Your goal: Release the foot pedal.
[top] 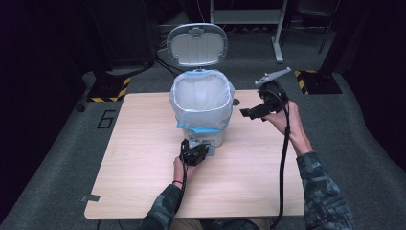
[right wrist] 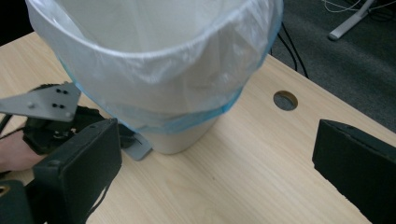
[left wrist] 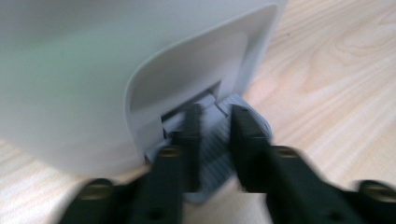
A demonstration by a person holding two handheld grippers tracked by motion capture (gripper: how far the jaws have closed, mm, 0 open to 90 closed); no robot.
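A white bin [top: 201, 108] is seen standing near the far middle of the wooden counter [top: 143, 158], its lid [top: 197, 44] swung up behind it and a clear bag [top: 200, 96] with a blue edge folded over its rim. At the foot of the bin, on the near side, a grey pedal [left wrist: 219, 144] juts out over the counter.

The left gripper [left wrist: 212, 140] is held low at the pedal. Its fingers [left wrist: 189, 140] are set a little apart, side by side on top of the pedal, with nothing clasped between them. Whether the pedal is pressed down cannot be told apart from the raised lid.

The right gripper [top: 261, 111] is held in the air to the right of the bin, apart from it and pointed toward it. In the right gripper view its fingers [right wrist: 79, 163] are spread wide and are empty, with the bagged bin [right wrist: 159, 60] framed ahead between them.
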